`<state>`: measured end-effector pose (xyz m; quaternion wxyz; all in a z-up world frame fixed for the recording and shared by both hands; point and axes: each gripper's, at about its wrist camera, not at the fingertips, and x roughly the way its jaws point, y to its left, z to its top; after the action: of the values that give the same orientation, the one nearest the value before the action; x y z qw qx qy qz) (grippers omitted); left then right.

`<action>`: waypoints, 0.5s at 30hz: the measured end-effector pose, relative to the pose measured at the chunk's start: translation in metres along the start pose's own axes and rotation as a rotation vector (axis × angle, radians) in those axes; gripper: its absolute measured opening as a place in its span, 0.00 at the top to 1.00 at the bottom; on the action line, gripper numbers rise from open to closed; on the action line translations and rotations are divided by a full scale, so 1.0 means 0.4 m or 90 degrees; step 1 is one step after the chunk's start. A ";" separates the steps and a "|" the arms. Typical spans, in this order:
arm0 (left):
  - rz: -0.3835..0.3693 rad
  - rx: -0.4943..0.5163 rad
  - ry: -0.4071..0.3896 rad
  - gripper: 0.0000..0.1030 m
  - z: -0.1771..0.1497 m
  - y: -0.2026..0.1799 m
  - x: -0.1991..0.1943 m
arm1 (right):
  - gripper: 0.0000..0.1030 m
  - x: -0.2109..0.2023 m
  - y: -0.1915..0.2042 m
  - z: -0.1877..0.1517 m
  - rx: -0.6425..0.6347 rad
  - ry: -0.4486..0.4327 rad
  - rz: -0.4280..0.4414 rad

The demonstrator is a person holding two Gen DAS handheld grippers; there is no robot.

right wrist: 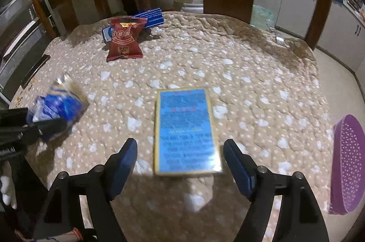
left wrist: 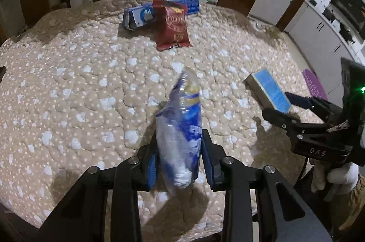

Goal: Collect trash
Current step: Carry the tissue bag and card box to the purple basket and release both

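Our right gripper (right wrist: pixel 180 162), jaws wide and empty, straddles the box (right wrist: pixel 186 130), lengthwise ahead; left gripper (left wrist: pixel 179 160) clamps the bottle (left wrist: pixel 180 128).

left gripper (left wrist: pixel 180 148): tilted down, pads pinching crushed bottle (left wrist: pixel 180 125)
right gripper (right wrist: pixel 180 164): tilted down, jaws wide, touching nothing
gloved hand (left wrist: pixel 337 175): on right gripper's handle

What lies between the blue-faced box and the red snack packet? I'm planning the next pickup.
Only bare quilted cover shows between the blue-faced box and the red snack packet, clearest in the right wrist view.
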<state>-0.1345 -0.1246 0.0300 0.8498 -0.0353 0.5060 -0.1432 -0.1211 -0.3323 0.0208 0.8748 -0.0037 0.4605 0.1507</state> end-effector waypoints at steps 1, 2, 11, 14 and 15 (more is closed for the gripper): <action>0.004 0.000 0.003 0.70 0.001 -0.001 0.006 | 0.21 0.008 0.008 0.004 0.002 -0.003 -0.001; 0.007 0.000 0.005 0.70 0.003 -0.002 0.010 | 0.21 0.014 0.010 0.006 0.004 -0.005 -0.002; 0.028 0.045 -0.019 0.70 0.027 -0.074 -0.026 | 0.43 0.000 -0.012 0.018 0.034 -0.035 -0.012; 0.013 0.055 -0.031 0.70 0.041 -0.100 -0.049 | 0.43 -0.022 -0.035 0.015 0.051 -0.052 -0.016; 0.010 0.061 -0.034 0.70 0.042 -0.107 -0.058 | 0.43 -0.031 -0.047 0.014 0.058 -0.059 -0.021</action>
<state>-0.1389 -0.1606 0.0666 0.8649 0.0054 0.4759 -0.1594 -0.1183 -0.3526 0.0315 0.8967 0.0356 0.4260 0.1148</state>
